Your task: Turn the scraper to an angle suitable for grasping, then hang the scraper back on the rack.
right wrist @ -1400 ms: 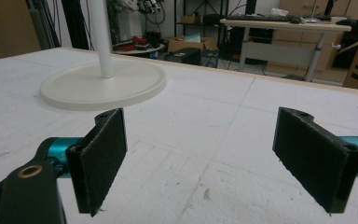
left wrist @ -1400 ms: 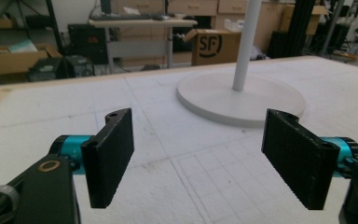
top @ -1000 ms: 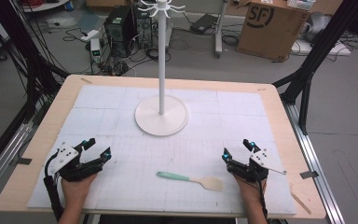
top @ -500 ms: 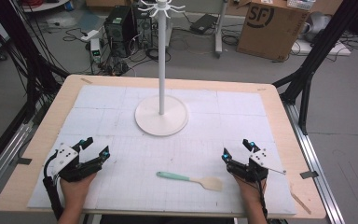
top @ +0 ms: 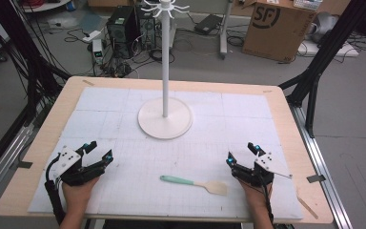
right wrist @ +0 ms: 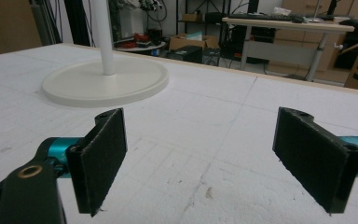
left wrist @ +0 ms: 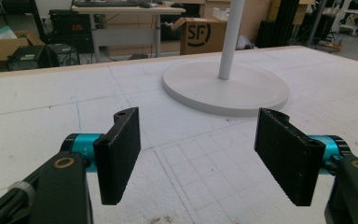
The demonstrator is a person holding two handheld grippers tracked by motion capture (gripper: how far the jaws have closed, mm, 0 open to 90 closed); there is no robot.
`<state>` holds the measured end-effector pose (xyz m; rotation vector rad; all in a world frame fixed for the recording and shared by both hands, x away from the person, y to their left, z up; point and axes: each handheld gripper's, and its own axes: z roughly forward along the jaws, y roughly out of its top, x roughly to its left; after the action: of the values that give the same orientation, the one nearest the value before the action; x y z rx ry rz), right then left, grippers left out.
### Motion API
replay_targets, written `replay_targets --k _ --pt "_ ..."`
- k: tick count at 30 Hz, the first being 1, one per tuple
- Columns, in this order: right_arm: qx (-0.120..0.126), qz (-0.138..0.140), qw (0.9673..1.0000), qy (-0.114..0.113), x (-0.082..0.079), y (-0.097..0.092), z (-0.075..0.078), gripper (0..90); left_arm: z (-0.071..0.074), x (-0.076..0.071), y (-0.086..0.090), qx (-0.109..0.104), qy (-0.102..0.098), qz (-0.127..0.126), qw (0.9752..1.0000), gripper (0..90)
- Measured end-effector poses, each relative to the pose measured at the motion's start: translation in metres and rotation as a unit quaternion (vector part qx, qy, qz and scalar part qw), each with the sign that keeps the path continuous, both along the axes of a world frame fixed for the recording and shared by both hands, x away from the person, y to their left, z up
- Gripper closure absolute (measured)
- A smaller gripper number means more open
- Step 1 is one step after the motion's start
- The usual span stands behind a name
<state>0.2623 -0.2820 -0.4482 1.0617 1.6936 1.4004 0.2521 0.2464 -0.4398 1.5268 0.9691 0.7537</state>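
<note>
Green-handled spatula (top: 194, 182) lies on the surface (top: 248, 119) between both tools — left tool (top: 96, 153), right tool (top: 241, 155), each wide open, empty. Probably best: approach the handle squarely — close gently.

— What's on the white mat?
— A spatula (top: 195, 182), lying flat near the front edge. Its mint-green handle points left, its pale wooden blade right.
— And behind it?
— A white stand (top: 165, 117): a round flat base at mid-table, a slim upright pole, hooked arms at the top.
</note>
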Motion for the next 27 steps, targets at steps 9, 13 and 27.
replay_targets --k 9,13,27 --pt "0.003 0.001 1.0000 -0.002 0.0003 -0.0007 0.0002 16.6 -0.0001 0.0009 -0.0006 0.002 -0.001 -0.005 1.0000 29.1" --pt "0.007 0.001 1.0000 0.000 -0.0001 -0.0008 0.0004 16.6 -0.0001 0.0010 -0.0004 0.000 0.001 -0.005 1.0000 28.8" --pt "0.005 0.049 0.9985 -0.023 -0.0044 -0.0022 0.0030 16.5 -0.0020 0.0048 -0.0016 -0.002 -0.007 -0.019 0.9998 22.1"
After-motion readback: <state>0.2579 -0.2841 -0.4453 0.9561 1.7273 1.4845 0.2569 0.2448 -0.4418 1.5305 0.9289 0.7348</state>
